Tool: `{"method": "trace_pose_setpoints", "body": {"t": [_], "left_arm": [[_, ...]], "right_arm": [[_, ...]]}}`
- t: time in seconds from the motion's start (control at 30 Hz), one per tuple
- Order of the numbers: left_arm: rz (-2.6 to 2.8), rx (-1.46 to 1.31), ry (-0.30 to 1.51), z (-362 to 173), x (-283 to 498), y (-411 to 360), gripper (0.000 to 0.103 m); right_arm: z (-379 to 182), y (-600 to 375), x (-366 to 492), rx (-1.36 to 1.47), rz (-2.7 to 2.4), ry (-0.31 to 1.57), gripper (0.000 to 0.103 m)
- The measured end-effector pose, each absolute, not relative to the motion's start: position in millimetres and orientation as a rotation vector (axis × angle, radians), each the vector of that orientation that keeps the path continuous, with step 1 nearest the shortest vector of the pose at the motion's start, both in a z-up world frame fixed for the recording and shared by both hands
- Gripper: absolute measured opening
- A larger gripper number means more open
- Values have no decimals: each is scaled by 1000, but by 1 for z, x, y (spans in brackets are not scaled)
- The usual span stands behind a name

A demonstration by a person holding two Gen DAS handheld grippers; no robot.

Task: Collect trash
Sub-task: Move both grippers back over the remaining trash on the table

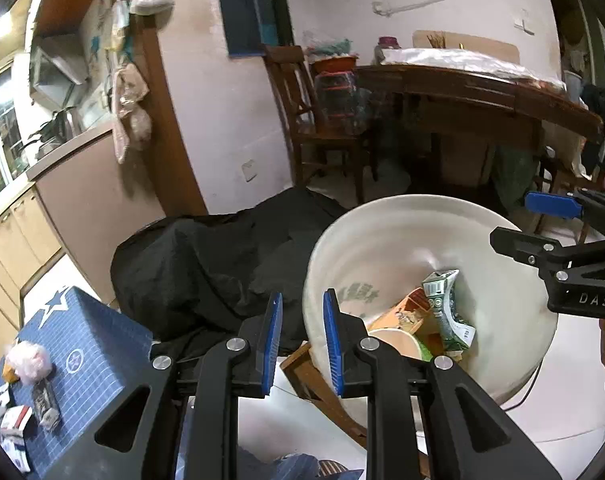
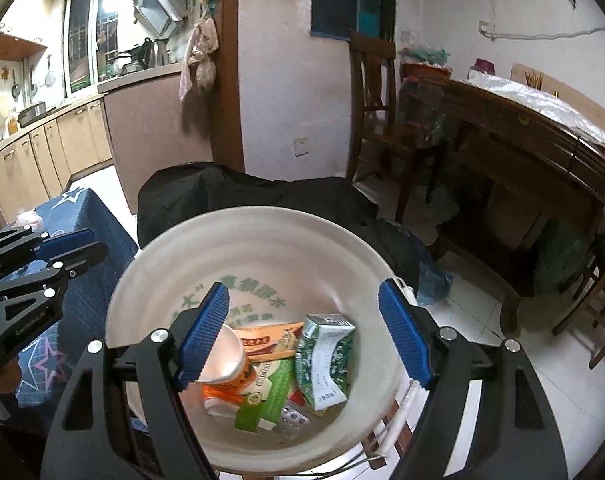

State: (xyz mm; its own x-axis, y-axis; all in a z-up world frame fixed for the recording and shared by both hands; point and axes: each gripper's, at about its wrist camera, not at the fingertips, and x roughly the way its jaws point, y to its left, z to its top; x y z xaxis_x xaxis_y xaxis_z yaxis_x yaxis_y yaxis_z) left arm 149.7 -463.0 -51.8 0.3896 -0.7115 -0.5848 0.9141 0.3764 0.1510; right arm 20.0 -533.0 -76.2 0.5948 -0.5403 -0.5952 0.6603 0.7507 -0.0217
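Observation:
A cream basin (image 2: pixel 262 220) with green print holds trash: a paper cup (image 2: pixel 222 356), an orange box (image 2: pixel 270 340), a green-and-white carton (image 2: pixel 326 356), a green box (image 2: pixel 266 396) and a blister pack (image 2: pixel 292 416). My right gripper (image 2: pixel 302 286) hangs wide open over the basin, its pads touching nothing. My left gripper (image 1: pixel 303 295) stands just left of the basin's rim (image 1: pixel 382 208), jaws narrowly apart and empty. On the blue table (image 1: pixel 86 340) lie a pink plastic bag (image 1: pixel 28 362) and small boxes (image 1: pixel 18 424). Each gripper also shows in the other's view, the right gripper (image 1: pixel 522 220) and the left gripper (image 2: pixel 90 246).
A black cloth heap (image 1: pixel 206 264) lies behind the basin. The basin rests on a wooden stool (image 1: pixel 314 380). A wooden chair (image 1: pixel 302 100) and a long wooden table (image 1: pixel 482 92) stand at the back right, and a kitchen counter (image 2: pixel 74 120) is at the left.

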Motion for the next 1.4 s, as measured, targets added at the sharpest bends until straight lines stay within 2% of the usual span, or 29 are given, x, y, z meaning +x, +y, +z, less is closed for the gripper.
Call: {"method": "trace_pose_setpoints", "body": {"t": [0.63, 1.4], "left_arm": [[-771, 346, 520, -44, 248, -310, 25], [-412, 220, 650, -81, 340, -107, 25]], "right_arm": [[-54, -436, 127, 124, -411, 583, 74], [-93, -303, 257, 58, -82, 715, 74]]}}
